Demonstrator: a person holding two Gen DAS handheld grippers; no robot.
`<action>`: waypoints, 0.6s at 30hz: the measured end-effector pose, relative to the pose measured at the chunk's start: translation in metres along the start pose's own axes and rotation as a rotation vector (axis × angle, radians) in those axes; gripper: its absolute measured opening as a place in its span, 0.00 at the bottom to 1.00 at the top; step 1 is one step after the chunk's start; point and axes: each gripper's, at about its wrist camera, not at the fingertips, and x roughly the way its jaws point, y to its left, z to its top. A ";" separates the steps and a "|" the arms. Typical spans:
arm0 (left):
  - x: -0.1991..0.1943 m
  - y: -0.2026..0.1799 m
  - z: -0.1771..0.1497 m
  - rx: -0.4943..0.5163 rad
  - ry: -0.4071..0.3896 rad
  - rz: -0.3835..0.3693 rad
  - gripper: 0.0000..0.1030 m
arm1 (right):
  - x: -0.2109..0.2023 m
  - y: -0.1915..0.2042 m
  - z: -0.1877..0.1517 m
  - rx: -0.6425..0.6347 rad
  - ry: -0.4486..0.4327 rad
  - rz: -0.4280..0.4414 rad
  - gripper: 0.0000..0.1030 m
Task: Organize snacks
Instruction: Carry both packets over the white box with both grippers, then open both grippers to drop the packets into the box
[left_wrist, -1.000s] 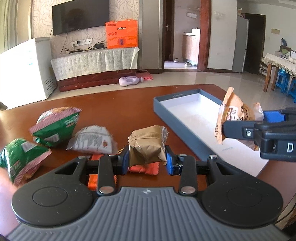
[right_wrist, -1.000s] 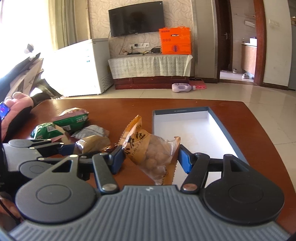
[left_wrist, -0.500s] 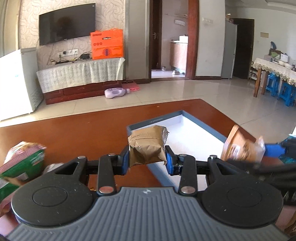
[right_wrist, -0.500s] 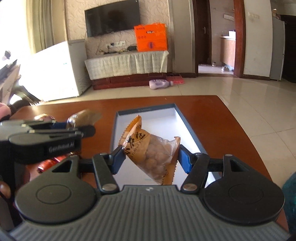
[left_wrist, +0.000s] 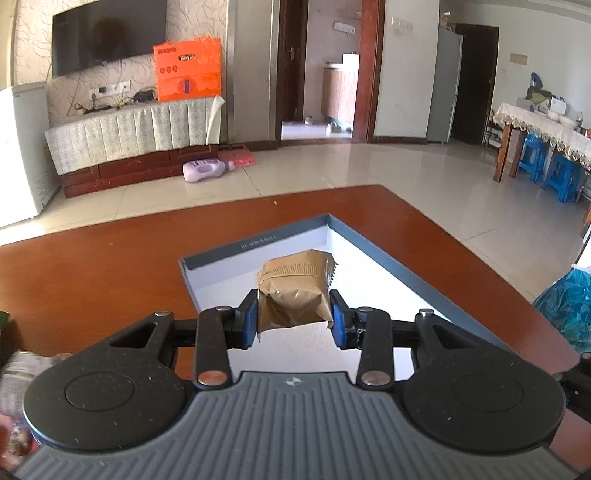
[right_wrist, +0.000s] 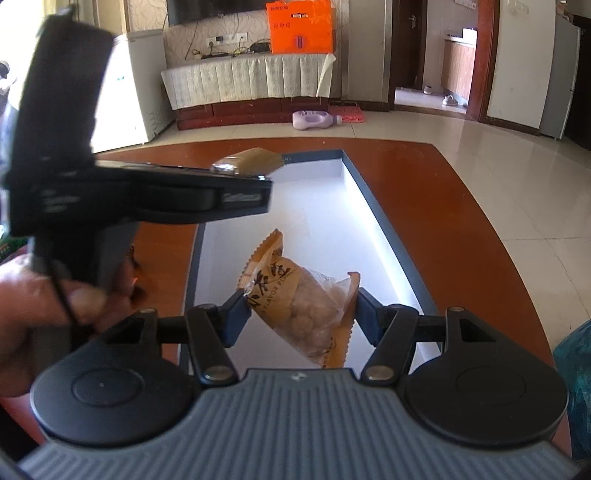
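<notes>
Left wrist view: the brown packet (left_wrist: 295, 291) is being held between the blue pads (left_wrist: 248, 318) of the left gripper (left_wrist: 294, 318), and it is now being carried over the near end of the tray (left_wrist: 255, 243). A second ago this same packet was being held above the table (left_wrist: 92, 266), beside the green and silver snack bags, with the tray off to one side. Those bags are no longer being shown here, apart from a blurred scrap at the lower left edge. The move is being judged as the carry stage nearly done, with only lowering and letting go left for this packet.

The right wrist view is showing what the left cannot: the clear bag of round snacks (right_wrist: 299, 306) is being gripped by the right gripper (right_wrist: 301, 314), also above the tray's white floor, nearer than the brown packet (right_wrist: 255, 160). A second ago it was being held over bare table, short of the tray. The left gripper's body (right_wrist: 177, 195) is being seen from the side, blurred, with a hand (right_wrist: 37, 306) around its handle. The tray floor is being seen bare in both views, so neither snack is being judged as placed yet. The two grippers are being brought close together, so a bump is being judged as possible.
</notes>
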 end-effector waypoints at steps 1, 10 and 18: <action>0.008 0.000 0.000 0.001 0.012 -0.001 0.43 | 0.002 0.000 0.001 0.000 0.004 -0.001 0.62; 0.059 0.007 -0.001 0.000 0.072 0.006 0.43 | 0.017 -0.004 0.008 -0.004 0.033 -0.032 0.62; 0.064 0.007 -0.011 0.017 0.074 0.019 0.72 | 0.035 -0.017 0.012 0.024 0.050 -0.077 0.62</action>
